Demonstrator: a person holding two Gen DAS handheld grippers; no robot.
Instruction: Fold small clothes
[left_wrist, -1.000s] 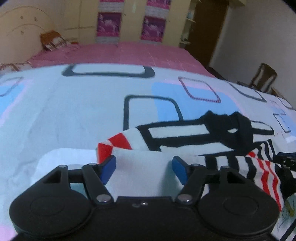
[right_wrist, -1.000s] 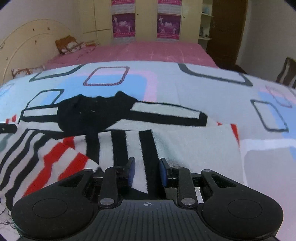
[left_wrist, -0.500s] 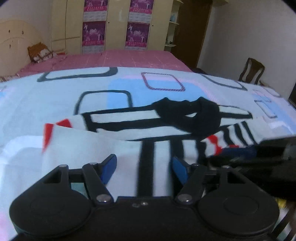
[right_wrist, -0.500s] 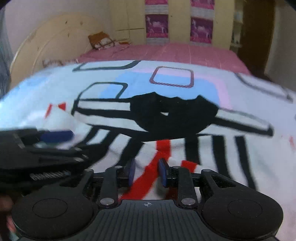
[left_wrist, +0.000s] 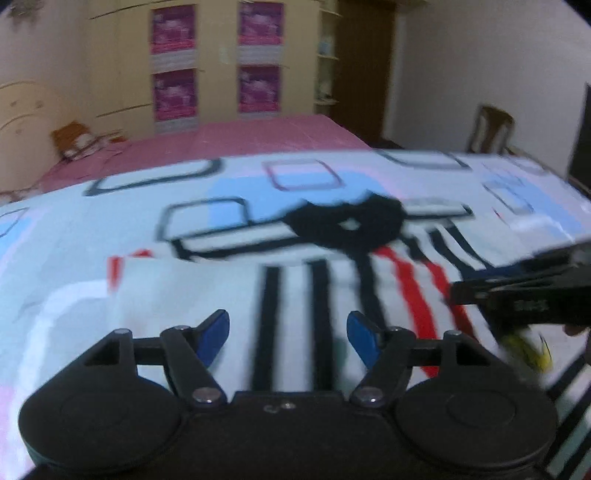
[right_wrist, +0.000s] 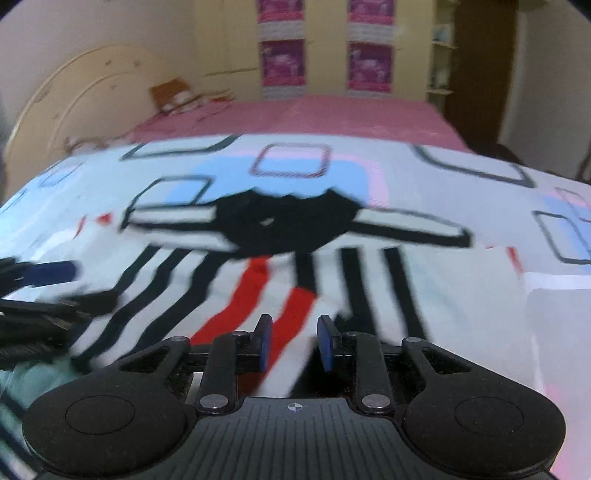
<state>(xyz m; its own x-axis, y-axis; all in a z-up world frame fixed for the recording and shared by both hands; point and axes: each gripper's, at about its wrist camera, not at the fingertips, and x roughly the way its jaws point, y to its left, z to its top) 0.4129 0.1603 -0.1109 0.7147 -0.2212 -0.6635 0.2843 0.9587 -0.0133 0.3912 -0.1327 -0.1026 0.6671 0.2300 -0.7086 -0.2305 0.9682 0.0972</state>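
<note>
Left wrist view: we look down on a small striped sweater spread on a patterned bedspread, white knit with black and red stripes and a black collar at its far edge. Our left gripper hangs over the near part of the garment, its blue pads spread wide with cloth under the gap; they have just been opening, and we see neither pad pressing on the knit. To the right, the right gripper reaches in low over the sweater, blurred.

From the right wrist view, the same sweater fans out toward us from the black collar, with the white sleeves stretched to either side. The right gripper has its pads set narrow, and a fold of red-and-white knit runs up between them; whether they truly pinch it we cannot tell for the blur. The left gripper shows at the left edge, lying over the stripes.

Beyond the bedspread lies a pink sheet, then a cream headboard, a wardrobe with purple posters and a dark door. A wooden chair stands by the far wall.
</note>
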